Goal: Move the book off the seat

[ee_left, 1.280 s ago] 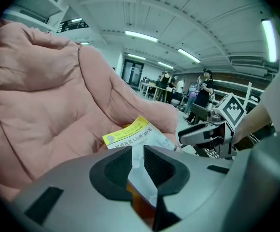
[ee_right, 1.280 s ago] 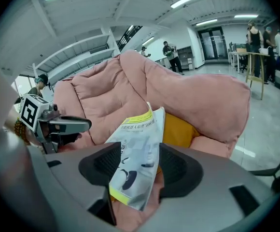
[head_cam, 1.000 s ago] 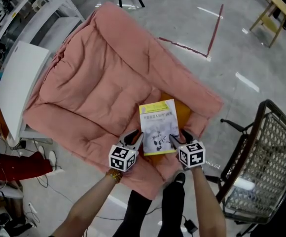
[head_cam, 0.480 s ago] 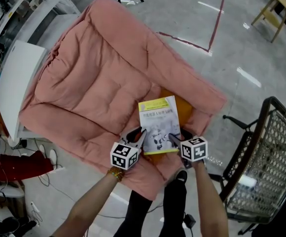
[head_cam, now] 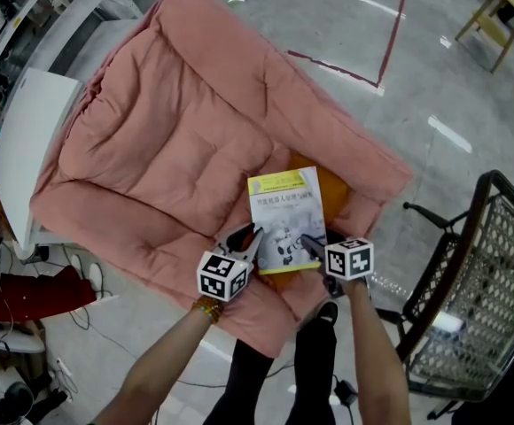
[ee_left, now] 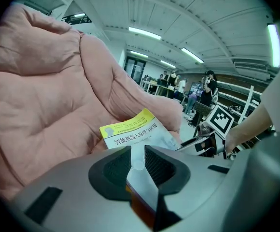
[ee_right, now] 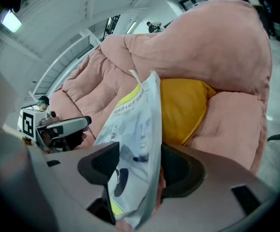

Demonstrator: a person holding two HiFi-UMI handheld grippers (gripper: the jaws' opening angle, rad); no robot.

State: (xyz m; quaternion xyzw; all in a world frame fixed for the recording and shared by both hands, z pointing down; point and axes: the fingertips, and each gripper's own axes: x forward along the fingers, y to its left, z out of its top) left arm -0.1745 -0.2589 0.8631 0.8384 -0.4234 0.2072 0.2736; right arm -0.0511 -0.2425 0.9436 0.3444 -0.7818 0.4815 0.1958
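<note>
Book (head_cam: pixel 285 220): one, soft cover, yellow band across its far short end. Title under the band, read in the left gripper view: "智能机器人原理与应用". Smaller print in the band is too small to read. Grey-white cover art with a figure below.

Long axis runs away from the person, leaning slightly left at the far end. Title end is far, near short end is at the grippers.

It sits over the front part of the pink padded seat (head_cam: pixel 177 140), above one orange cushion (head_cam: pixel 332 193). Can't tell if it's lifted clear or resting.

Two grippers, each with one black-and-white marker cube. Left gripper (head_cam: pixel 242 237) jaws are closed onto the near left corner, with a thin sliver of cover between the pads. Right gripper (head_cam: pixel 311 243) jaws are clamped on the near right corner, cover bowed between them.
</note>
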